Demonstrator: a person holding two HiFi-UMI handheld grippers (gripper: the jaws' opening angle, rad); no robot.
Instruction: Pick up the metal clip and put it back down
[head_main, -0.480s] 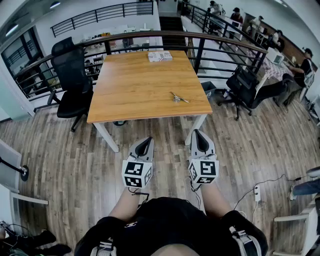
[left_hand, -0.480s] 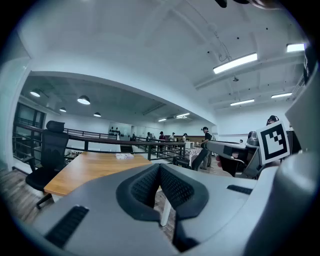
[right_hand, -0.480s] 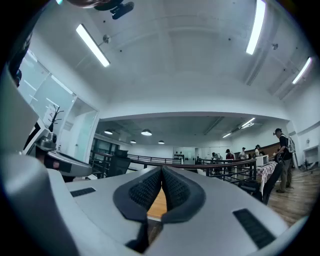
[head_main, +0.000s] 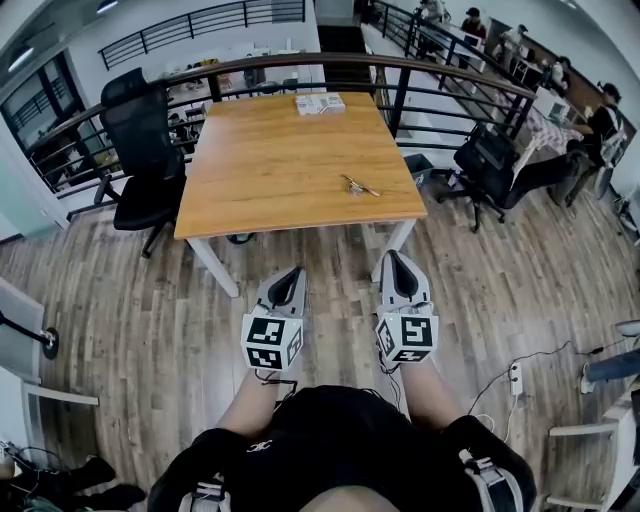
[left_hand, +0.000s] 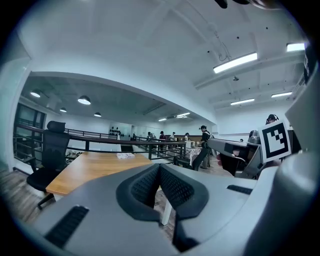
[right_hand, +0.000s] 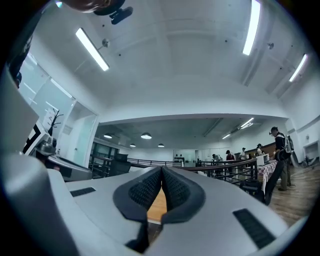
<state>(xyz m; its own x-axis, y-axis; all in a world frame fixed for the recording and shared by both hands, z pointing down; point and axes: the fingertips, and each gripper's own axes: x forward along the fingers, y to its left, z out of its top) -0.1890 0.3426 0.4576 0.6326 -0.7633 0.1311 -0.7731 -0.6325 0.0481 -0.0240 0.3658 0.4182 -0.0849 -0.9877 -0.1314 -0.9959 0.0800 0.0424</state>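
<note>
I hold the left gripper and right gripper roughly level, short of the table's near edge. Both have jaws pressed together and empty, since I judge the reach has not begun. The metal clip lies on the table towards its near right corner, well beyond the right gripper.

The desk has an orange-brown wooden top and white legs. The floor shows brown and grey planks. The chair is black. The metal clip is silver. The left gripper and the right gripper are grey, with black-and-white square markers.
</note>
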